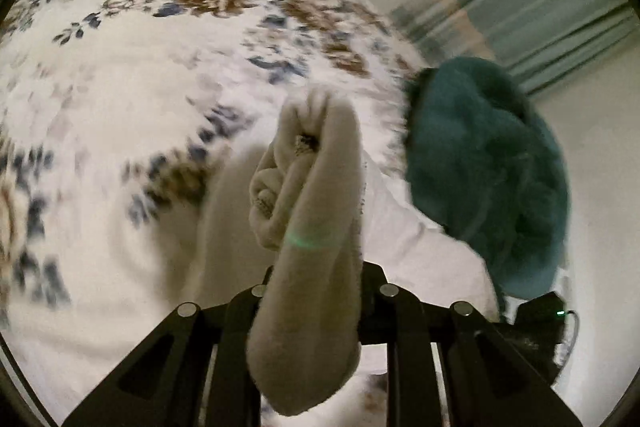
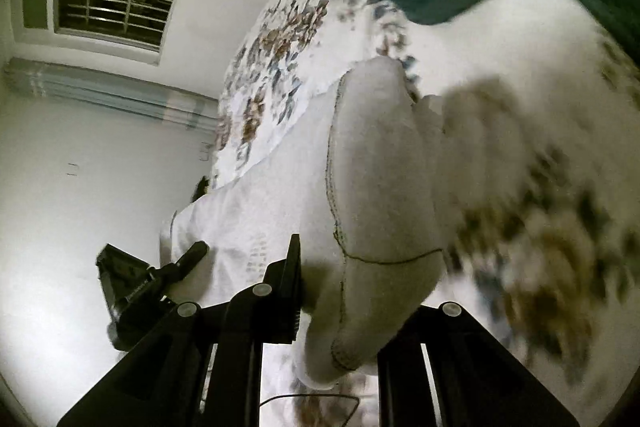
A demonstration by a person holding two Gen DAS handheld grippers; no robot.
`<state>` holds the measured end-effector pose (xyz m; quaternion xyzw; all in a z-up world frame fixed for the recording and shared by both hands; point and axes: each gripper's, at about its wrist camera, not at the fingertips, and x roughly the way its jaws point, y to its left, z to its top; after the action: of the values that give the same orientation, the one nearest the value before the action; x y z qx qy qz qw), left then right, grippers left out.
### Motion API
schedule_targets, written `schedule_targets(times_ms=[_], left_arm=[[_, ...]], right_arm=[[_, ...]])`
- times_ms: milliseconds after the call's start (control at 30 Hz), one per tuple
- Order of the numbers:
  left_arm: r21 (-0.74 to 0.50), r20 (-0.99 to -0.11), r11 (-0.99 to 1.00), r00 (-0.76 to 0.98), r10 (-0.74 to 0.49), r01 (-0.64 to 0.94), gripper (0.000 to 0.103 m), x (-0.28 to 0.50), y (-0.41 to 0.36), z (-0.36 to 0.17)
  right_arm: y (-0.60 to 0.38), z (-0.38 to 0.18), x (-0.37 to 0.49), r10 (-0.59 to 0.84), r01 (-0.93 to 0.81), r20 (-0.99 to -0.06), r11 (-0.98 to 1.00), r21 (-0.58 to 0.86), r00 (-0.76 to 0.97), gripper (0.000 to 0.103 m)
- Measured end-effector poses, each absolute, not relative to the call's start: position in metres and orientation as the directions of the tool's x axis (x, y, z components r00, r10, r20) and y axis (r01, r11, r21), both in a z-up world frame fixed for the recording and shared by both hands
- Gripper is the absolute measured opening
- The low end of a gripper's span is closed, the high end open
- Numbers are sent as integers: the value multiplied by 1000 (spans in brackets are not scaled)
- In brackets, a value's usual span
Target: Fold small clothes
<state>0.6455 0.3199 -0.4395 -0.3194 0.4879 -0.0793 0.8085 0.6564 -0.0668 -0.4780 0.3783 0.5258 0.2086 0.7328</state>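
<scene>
- Left wrist view: floral bedsheet point(image 1: 140, 27) fills most of the frame, heavily motion-blurred; it's the work surface and the landmark here.
- Teal towel point(image 1: 488, 179) lies bunched at the right edge of the bedsheet, apart from the cream garment, probably waiting its turn or already done.
- White cloth point(image 2: 260, 211) lies flat on the bedsheet under the grippers, in the right wrist view.
- Cream sock-like garment point(image 1: 308, 235), the task item, is lifted above the bedsheet, stretched between both grippers, likely so one end can fold over the other.
- Left gripper point(image 1: 316, 291) is clamped on one end of the cream garment, cloth bunched past the fingers.
- Right gripper point(image 2: 340, 287) is pinching the other end point(image 2: 380, 187), stitched seam visible; right finger hidden by cloth.
- Small black device point(image 2: 132, 283) sits off the bedsheet edge, near the white cloth.
</scene>
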Motion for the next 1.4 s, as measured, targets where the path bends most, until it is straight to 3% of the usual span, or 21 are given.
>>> schedule_targets(times_ms=[200,333,367,400,467,600,667,700,967,1400], left_arm=[[-534,-822,797,392,-413,-281,22,683,341,-508],[-508,-834,819,392,-388,-269,30,674,337,-505],[-480,-847,834,389,-362,-271,36,672,335,-502],[-433,-868,858,384,-314,-276,50,669,332,-497],[-320,-901,905,385,-201,-278,67,661,325,-486],[-138,-918,954,397,-22,-266,101,644,307,-470],[-68,-915,962,400,46,-266,103,636,298,-465],[-41,-912,963,403,73,-268,103,631,294,-463],[-2,-898,970,427,106,-245,103,595,261,-422],[6,-837,978,534,120,-210,103,481,217,-274]], right_arm=[[-40,-521,712,651,120,-689,693,711,320,15],[-39,-523,713,608,103,-738,747,657,294,19],[-37,-522,716,580,91,-763,776,624,285,26],[-35,-520,716,546,82,-792,807,585,275,32],[-30,-511,715,430,53,-862,887,459,269,55],[-21,-491,700,236,12,-931,968,249,280,74],[-11,-482,687,111,-14,-951,994,112,287,99],[-7,-478,680,53,-22,-952,999,48,300,103],[-1,-429,622,-100,-23,-923,993,-116,372,103],[-8,-255,494,-122,21,-840,991,-131,529,103]])
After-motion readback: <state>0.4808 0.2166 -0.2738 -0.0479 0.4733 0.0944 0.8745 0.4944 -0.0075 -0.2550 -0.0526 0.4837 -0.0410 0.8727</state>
